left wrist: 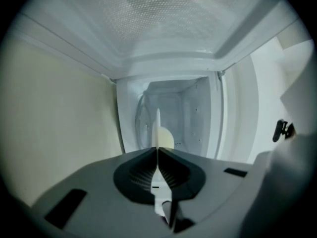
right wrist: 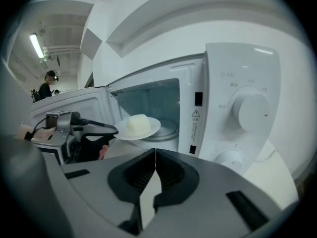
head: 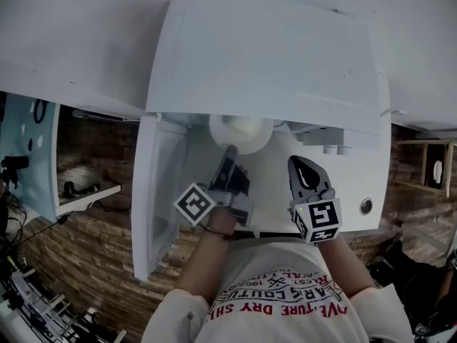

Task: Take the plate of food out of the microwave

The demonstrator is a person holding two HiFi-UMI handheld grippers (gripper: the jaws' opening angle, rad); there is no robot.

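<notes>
A white plate (head: 241, 131) with a pale lump of food (right wrist: 137, 123) hangs level just outside the mouth of the white microwave (head: 264, 56). My left gripper (head: 230, 151) is shut on the plate's near rim. In the left gripper view the plate (left wrist: 158, 125) shows edge-on between the closed jaws, with the food (left wrist: 167, 138) to its right. The right gripper view shows the plate (right wrist: 151, 129) and the left gripper (right wrist: 115, 130) from the side. My right gripper (head: 307, 176) is shut and empty, in front of the control panel (right wrist: 247, 108).
The microwave door (head: 158, 191) stands open to the left. The glass turntable (right wrist: 171, 128) lies inside the cavity. A brick wall (head: 93, 256) shows below, with a shelf (head: 86, 184) at the left. A person (right wrist: 48, 83) stands far off in the background.
</notes>
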